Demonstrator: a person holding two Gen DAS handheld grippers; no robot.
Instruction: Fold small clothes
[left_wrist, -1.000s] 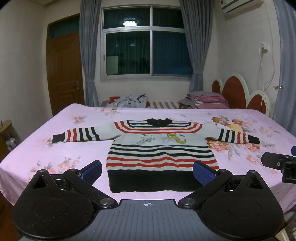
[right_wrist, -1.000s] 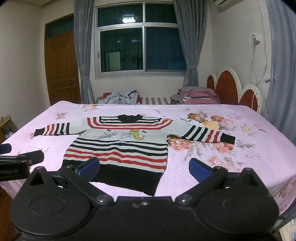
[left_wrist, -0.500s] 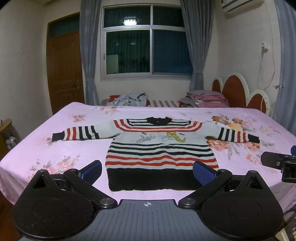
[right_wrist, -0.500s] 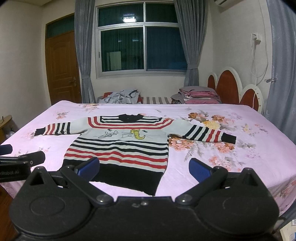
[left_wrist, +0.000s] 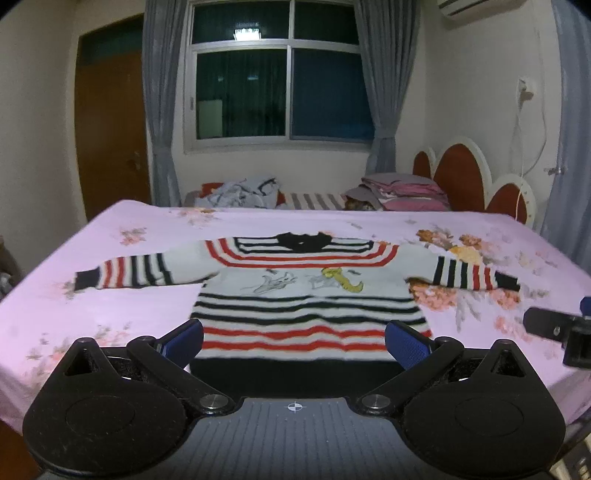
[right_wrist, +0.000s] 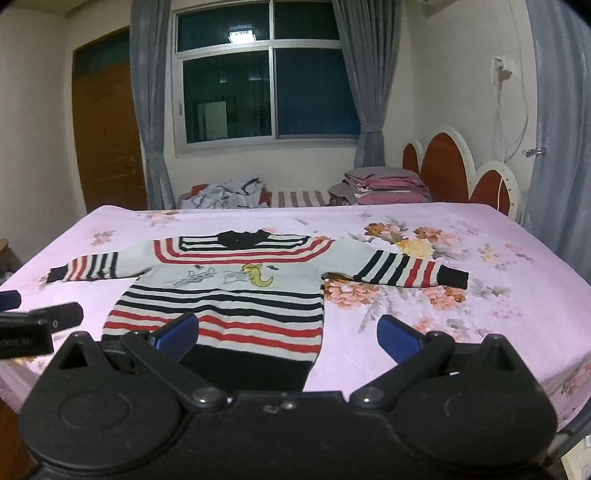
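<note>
1. Left wrist view: The left gripper (left_wrist: 294, 341) is held wide open, with nothing in it. A striped sweater (left_wrist: 306, 291) is laid flat on the pink bed (left_wrist: 110, 295), sleeves spread out. Its black bottom edge is seen between the blue pads (left_wrist: 408, 343).
2. Right wrist view: The right gripper (right_wrist: 287, 338) is spread wide too, and nothing is held. The sweater (right_wrist: 236, 291) is seen ahead, to the left.

Striped sweater (left_wrist: 310, 295) flat on pink floral bed (left_wrist: 110, 295), sleeves out, left gripper (left_wrist: 295, 341) jaws wide apart, w/ right gripper (left_wrist: 554, 328) tip at edge.
</note>
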